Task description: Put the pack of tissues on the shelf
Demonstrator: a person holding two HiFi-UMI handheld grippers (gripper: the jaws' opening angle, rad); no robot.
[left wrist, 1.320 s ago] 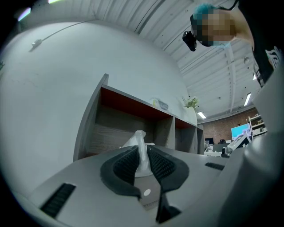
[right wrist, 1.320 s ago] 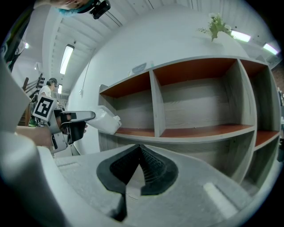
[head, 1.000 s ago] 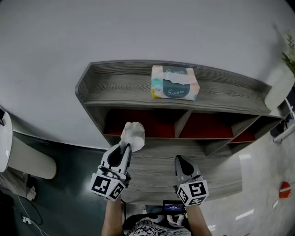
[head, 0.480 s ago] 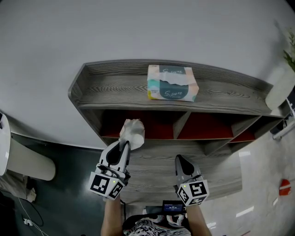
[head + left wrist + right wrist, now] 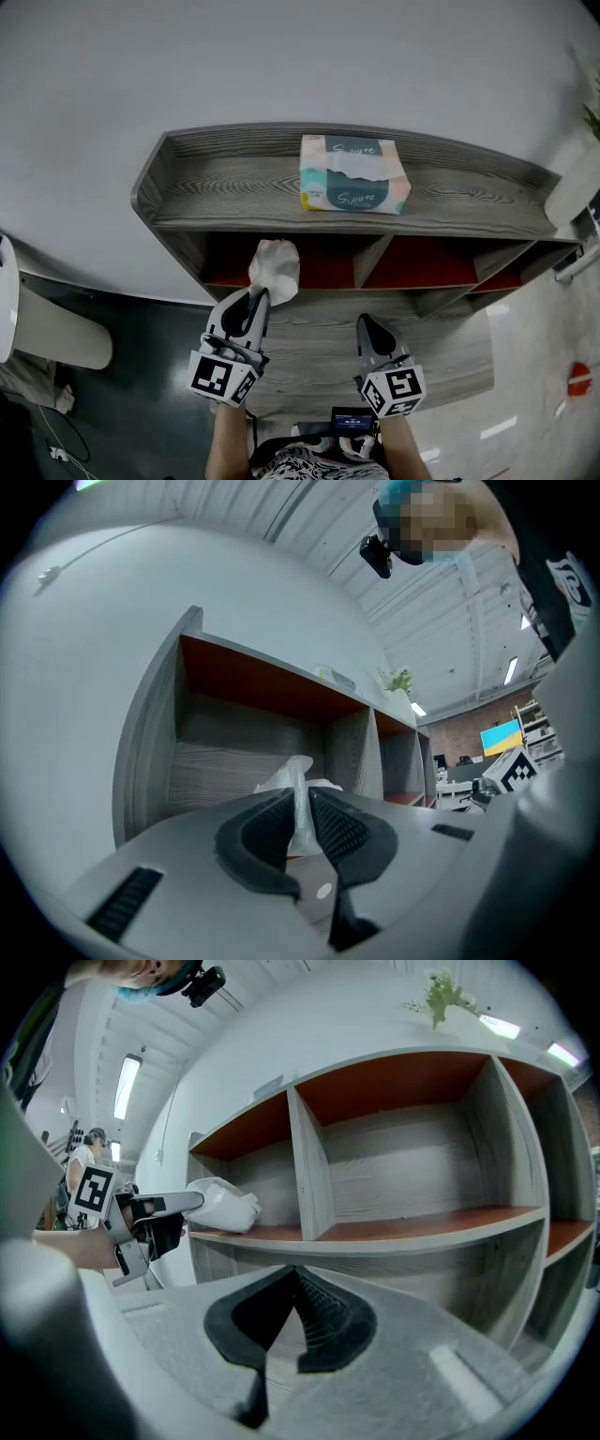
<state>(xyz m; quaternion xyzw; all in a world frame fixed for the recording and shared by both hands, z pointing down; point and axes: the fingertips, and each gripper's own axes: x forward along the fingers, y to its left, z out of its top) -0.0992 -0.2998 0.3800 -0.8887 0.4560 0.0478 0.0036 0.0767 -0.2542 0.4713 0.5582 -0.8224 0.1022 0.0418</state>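
Observation:
A white, soft pack of tissues (image 5: 275,269) hangs in front of the left compartment of the grey wooden shelf (image 5: 234,178), just below its top board. My left gripper (image 5: 255,298) is shut on the pack's thin wrapper edge (image 5: 298,789) and points level at the shelf. Its jaws have just been closing further, with the wrapper between them. In the right gripper view the pack (image 5: 223,1206) rests at the lip of the left compartment's floor. My right gripper (image 5: 367,325) is shut with nothing in it, below and to the right of the pack.
A printed tissue box (image 5: 352,175) lies on the shelf's top board. An upright divider (image 5: 372,258) separates the red-backed compartments. A white rounded object (image 5: 56,328) stands on the dark floor at the left. A white pot (image 5: 574,178) sits at the shelf's right end.
My left gripper has carried the pack a little to the right along the shelf's front. The right gripper has kept still.

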